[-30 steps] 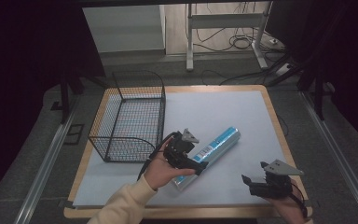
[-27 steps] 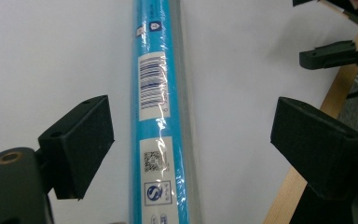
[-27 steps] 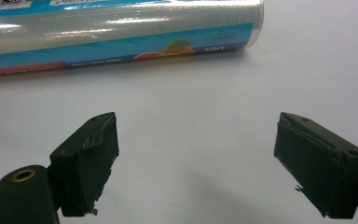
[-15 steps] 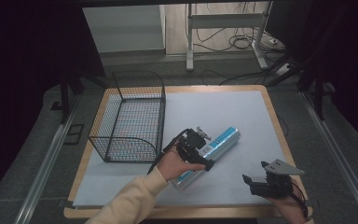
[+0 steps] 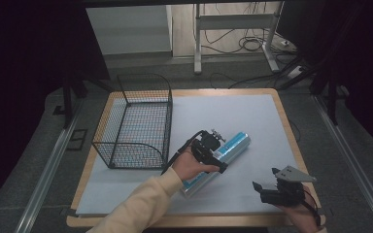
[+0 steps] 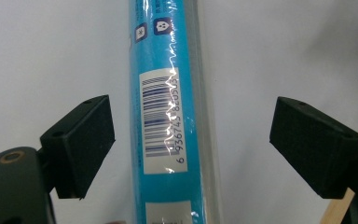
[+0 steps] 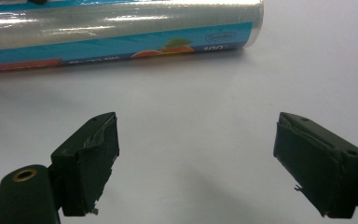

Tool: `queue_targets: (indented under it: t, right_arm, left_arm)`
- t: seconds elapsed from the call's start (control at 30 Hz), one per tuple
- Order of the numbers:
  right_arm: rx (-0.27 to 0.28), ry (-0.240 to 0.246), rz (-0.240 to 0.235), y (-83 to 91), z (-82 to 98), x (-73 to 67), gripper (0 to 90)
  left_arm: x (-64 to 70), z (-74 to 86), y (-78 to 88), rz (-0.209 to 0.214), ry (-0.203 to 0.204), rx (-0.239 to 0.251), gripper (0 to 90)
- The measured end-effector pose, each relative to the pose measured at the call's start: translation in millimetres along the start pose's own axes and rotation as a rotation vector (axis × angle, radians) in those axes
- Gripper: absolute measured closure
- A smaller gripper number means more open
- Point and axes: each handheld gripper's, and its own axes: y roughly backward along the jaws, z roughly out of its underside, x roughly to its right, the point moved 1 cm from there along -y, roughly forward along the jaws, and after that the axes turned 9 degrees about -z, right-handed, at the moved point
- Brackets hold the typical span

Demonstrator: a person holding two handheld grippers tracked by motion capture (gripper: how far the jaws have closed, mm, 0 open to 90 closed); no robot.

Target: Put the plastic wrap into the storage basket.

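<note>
Straddling the blue roll (image 6: 168,116), my left gripper (image 5: 212,154) stood wide, pads clear of both sides; roll lay mid-mat, wire basket (image 5: 136,124) at nine o'clock. Right gripper (image 5: 272,187) gaped, bare mat (image 7: 191,140) between.

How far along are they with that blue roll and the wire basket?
Early on. The blue roll lies on the white mat, outside the wire basket. The left gripper straddles it, pads clear of it. The right gripper waits open. Gripping, lifting and probably moving it into the basket remain.
</note>
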Motion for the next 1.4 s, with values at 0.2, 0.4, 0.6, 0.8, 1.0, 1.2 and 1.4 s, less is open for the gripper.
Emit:
queue_targets:
  t: [0.2, 0.4, 0.6, 0.8, 1.0, 1.2, 1.4]
  right_arm:
    - [0.004, 0.000, -0.002, 0.2, -0.2, 0.2, 14.9]
    - [0.001, 0.004, -0.001, -0.2, -0.3, 0.0, 14.9]
    - [0.002, 0.002, -0.002, 0.0, 0.0, 0.6, 14.9]
    - [0.001, 0.001, -0.002, -0.2, 0.1, 1.1, 14.9]
    - [-0.001, 0.002, -0.002, -0.6, 0.0, 1.1, 14.8]
    - [0.003, 0.002, -0.002, 0.4, -0.1, 1.9, 14.9]
    - [-0.003, -0.001, 0.001, 0.2, -0.2, 2.4, 14.9]
  left_arm:
    - [-1.5, -3.6, -10.9, -0.008, 0.009, -0.023, 13.8]
    - [-0.6, -10.9, -20.6, -0.023, -0.005, -0.061, 14.0]
    - [1.3, -14.9, -34.0, -0.045, -0.017, -0.113, 15.3]
    - [1.7, -14.9, -45.4, -0.049, -0.024, -0.160, 17.6]
    - [4.5, -15.5, -55.1, -0.046, -0.032, -0.205, 25.0]
    - [6.7, -14.7, -60.7, -0.067, -0.041, -0.237, 25.6]
    - [3.1, -14.3, -62.1, -0.043, -0.035, -0.262, 31.2]
